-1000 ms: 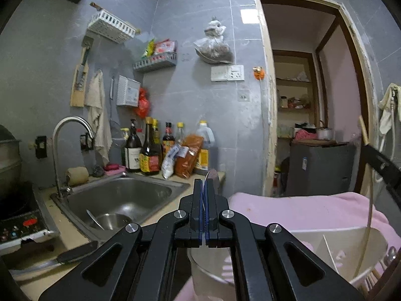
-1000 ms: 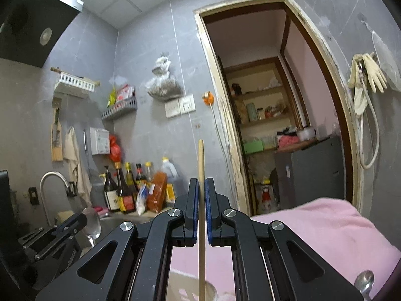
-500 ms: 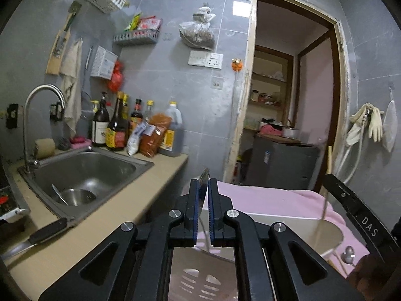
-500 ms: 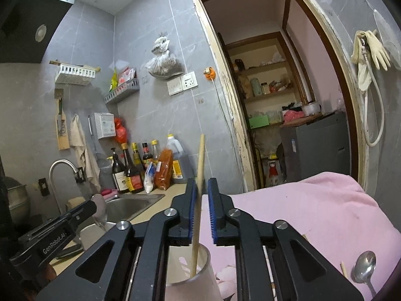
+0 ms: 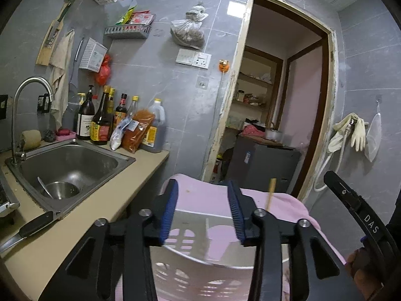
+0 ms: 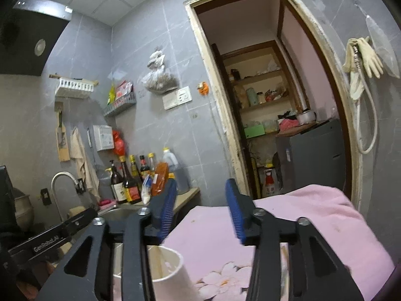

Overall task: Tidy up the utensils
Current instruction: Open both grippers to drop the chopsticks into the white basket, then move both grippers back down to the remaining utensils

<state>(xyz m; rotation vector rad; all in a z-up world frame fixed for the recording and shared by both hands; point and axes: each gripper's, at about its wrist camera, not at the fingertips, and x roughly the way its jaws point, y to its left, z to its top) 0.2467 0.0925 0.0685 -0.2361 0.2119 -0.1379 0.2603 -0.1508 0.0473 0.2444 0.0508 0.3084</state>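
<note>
My left gripper (image 5: pixel 203 210) is open and empty above a white slotted utensil holder (image 5: pixel 200 273) on the pink cloth (image 5: pixel 208 195). A thin metal utensil handle (image 5: pixel 207 235) stands inside the holder. A wooden chopstick (image 5: pixel 270 193) sticks up from the holder's right side. My right gripper (image 6: pixel 200 210) is open and empty above the holder's round white cup (image 6: pixel 173 273), where the chopstick (image 6: pixel 156 263) leans. The right gripper's arm shows in the left wrist view (image 5: pixel 356 210).
A steel sink (image 5: pixel 67 168) with a bowl and spoon lies left. Sauce bottles (image 5: pixel 100 123) stand at the wall. A black-handled knife (image 5: pixel 27 228) lies on the beige counter (image 5: pixel 75 230). An open doorway (image 5: pixel 275 100) is ahead.
Both grippers have opened. The left let go of the metal utensil, the right let go of the chopstick; both now stand in the holder. Both grippers have lifted slightly.
</note>
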